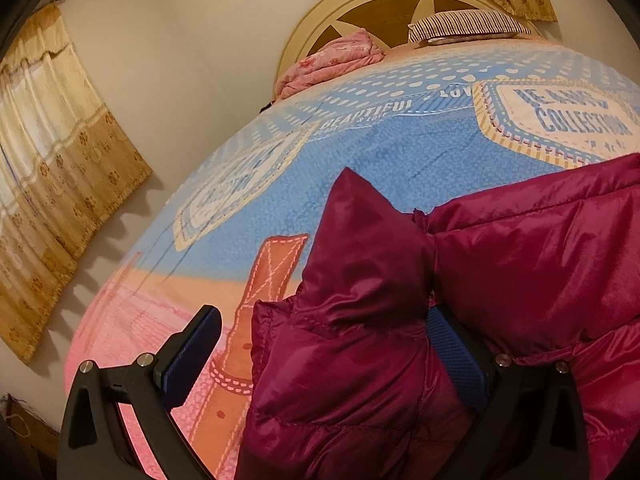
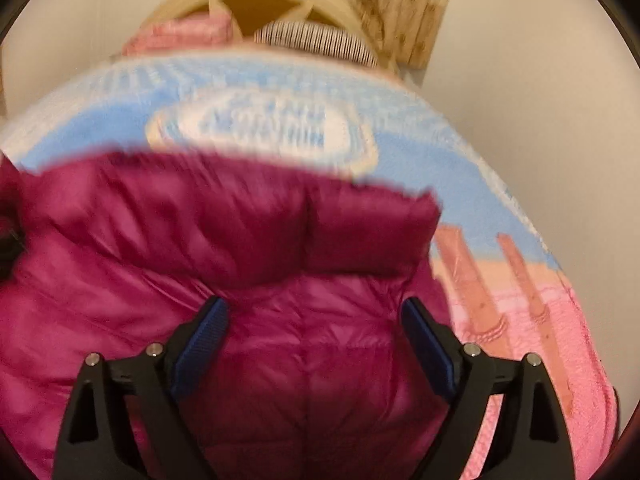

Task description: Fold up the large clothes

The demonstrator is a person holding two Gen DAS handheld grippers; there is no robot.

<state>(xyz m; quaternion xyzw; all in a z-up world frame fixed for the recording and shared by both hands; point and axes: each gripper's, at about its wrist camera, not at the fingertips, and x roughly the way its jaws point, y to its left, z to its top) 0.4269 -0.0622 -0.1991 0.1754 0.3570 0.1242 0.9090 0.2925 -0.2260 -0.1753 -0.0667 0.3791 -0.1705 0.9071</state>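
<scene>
A magenta quilted puffer jacket (image 1: 520, 264) lies on a bed with a blue and pink printed cover (image 1: 360, 148). In the left wrist view my left gripper (image 1: 324, 320) is open, with a bunched part of the jacket (image 1: 360, 280) between its jaws, against the right finger; the left finger (image 1: 192, 352) stands apart over the cover. In the right wrist view, which is blurred, my right gripper (image 2: 316, 308) is open above the jacket (image 2: 200, 240), both fingers wide apart with fabric below them.
A cream and wood headboard (image 1: 376, 4) stands at the far end with a pink blanket (image 1: 332, 60) and a striped pillow (image 1: 468, 26). Tan patterned curtains (image 1: 52, 168) hang on the left wall. The bed's right edge (image 2: 560, 280) meets a pale wall.
</scene>
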